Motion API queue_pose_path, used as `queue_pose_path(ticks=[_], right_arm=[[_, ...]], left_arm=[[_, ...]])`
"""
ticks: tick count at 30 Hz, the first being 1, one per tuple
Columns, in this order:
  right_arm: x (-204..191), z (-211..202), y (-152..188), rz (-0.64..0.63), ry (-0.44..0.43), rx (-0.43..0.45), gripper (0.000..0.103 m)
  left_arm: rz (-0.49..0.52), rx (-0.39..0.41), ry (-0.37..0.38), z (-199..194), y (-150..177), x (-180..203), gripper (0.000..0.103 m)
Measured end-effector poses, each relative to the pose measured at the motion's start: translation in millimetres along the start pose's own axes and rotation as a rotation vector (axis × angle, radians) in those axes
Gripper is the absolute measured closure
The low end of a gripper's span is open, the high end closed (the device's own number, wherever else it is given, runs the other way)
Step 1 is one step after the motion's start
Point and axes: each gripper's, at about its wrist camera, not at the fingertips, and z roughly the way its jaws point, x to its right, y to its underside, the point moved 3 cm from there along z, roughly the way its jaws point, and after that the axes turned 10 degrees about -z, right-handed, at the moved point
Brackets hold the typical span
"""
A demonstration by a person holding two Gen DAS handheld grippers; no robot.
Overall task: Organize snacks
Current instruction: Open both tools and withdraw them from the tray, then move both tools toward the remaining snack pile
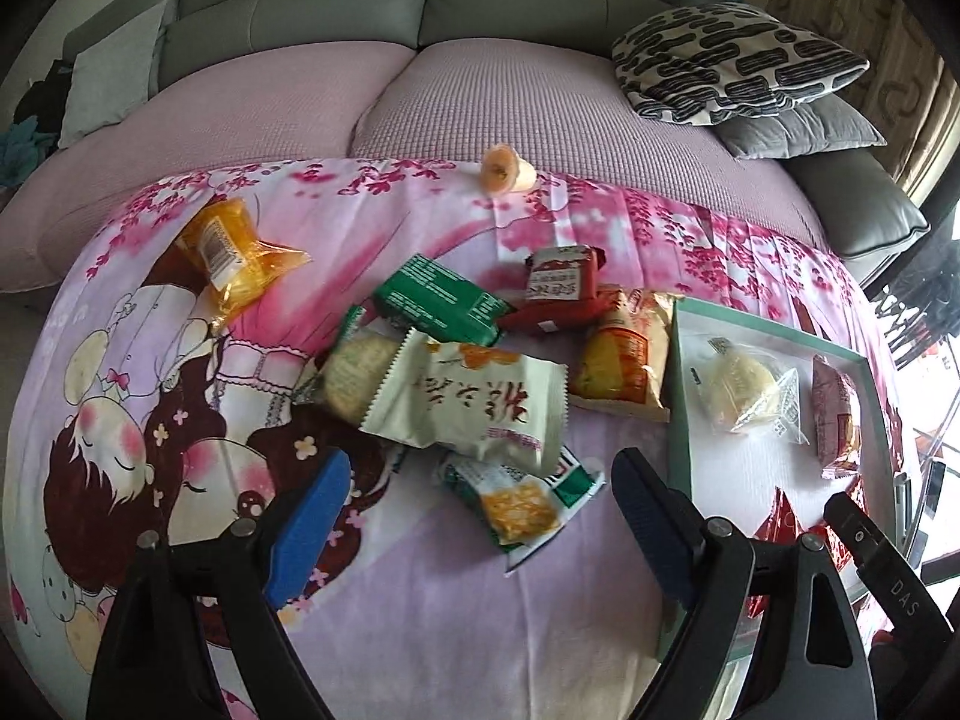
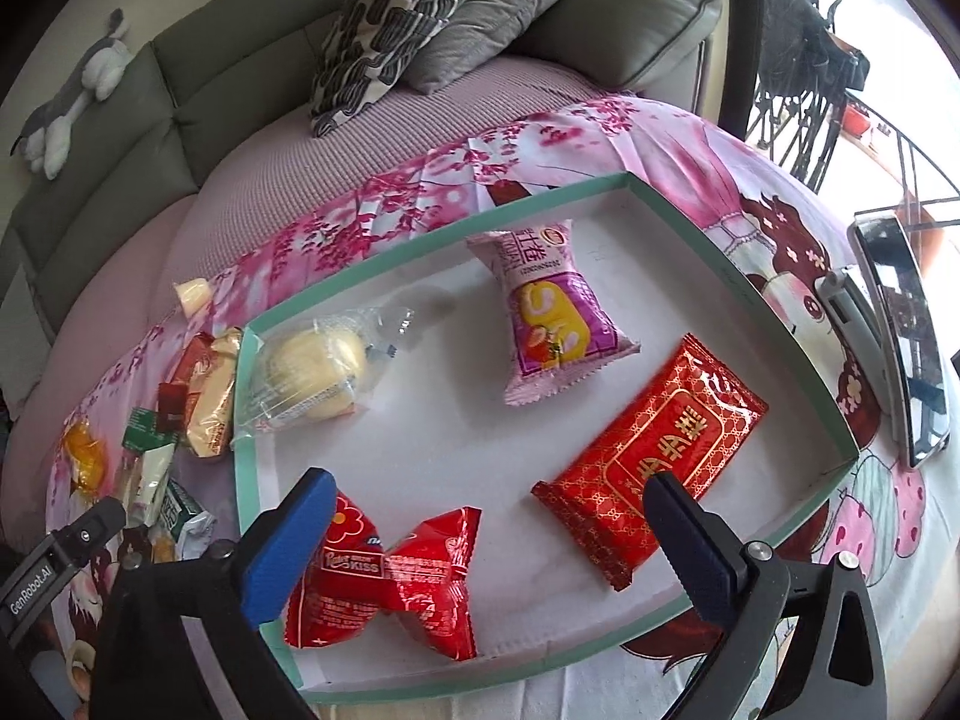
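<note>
A shallow white tray with a green rim [image 2: 798, 330] lies on a pink cartoon cloth; it also shows in the left wrist view [image 1: 681, 396]. It holds a clear-wrapped pastry [image 2: 312, 369], a pink snack pack [image 2: 555, 330], a red patterned pack [image 2: 654, 456] and a red "Kiss" pack [image 2: 384, 582]. My right gripper [image 2: 486, 498] is open and empty above the tray's near part. A pile of snacks lies left of the tray: a white pack [image 1: 474, 402], a green pack [image 1: 441, 300], a red pack [image 1: 558, 288], an orange pack [image 1: 624, 354], a yellow pack [image 1: 237, 252]. My left gripper [image 1: 480, 480] is open and empty over a green-white pack [image 1: 519, 501].
A small jelly cup [image 1: 504, 168] sits at the cloth's far edge. A grey sofa with a patterned cushion [image 1: 732, 60] stands behind. A phone on a stand [image 2: 900, 336] is right of the tray. A stuffed toy [image 2: 78, 90] lies on the sofa back.
</note>
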Motion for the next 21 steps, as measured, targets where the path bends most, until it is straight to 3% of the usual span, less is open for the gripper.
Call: queue_pose_path(ticks=[9,16,21], right_arm=[[-20,-4,-1,-0.026,0.004,-0.005,0.000],[-48,-9,-3,-0.077,-0.008,0.000,0.000],[-73,-12,-5,-0.118,-0.060,0.003,0.000]], left_arm=[[-0.044,0.017,-0.010,-4,-15,-27,0.014],[-0.107,0.017,0.026,-5,-31,-60,0.014],[-0.148,0.020,-0.007,-3,-38,-83,0.014]])
